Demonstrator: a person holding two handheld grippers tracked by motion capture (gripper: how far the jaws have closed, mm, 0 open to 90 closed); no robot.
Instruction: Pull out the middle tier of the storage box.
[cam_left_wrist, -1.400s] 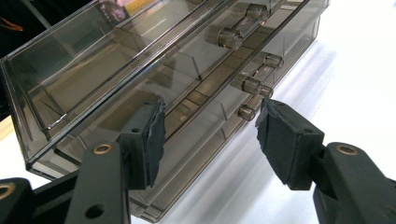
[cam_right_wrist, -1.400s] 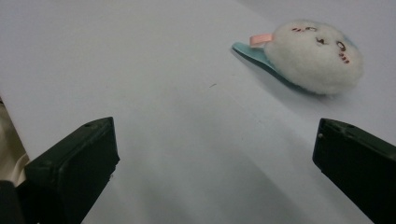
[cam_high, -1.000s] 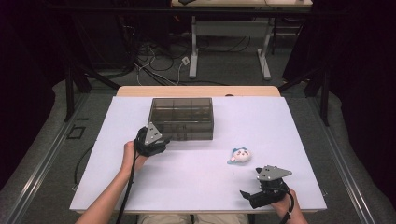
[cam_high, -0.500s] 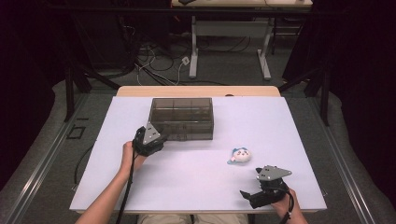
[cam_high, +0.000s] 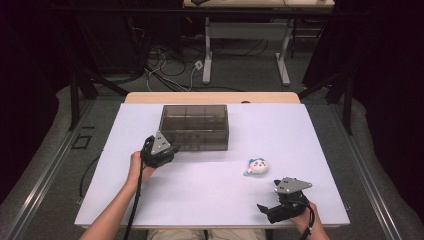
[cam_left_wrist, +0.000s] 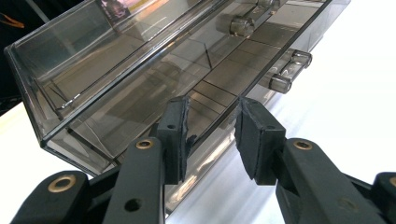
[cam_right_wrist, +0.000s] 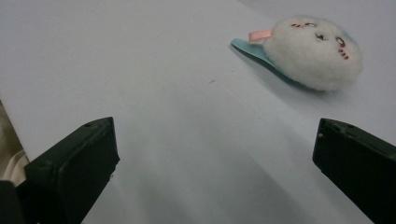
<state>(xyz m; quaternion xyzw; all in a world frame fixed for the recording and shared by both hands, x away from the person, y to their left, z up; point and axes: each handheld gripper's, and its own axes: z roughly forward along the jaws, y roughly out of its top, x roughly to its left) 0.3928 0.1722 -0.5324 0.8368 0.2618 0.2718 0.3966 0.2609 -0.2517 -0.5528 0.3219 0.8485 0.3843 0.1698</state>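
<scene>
Setting: a lab or recording studio. A table (cam_high: 320, 125) covered by a plain white sheet is set on a grey floor (cam_high: 95, 110) and is enclosed left and right by black curtains (cam_high: 385, 75). Loose cables (cam_high: 170, 70) and a white plug (cam_high: 198, 64) are seen on the floor beyond the far edge. A white-legged desk frame (cam_high: 245, 37) is placed farther back. Dark metal stand legs (cam_high: 82, 85) are seen at far left and far right.
</scene>
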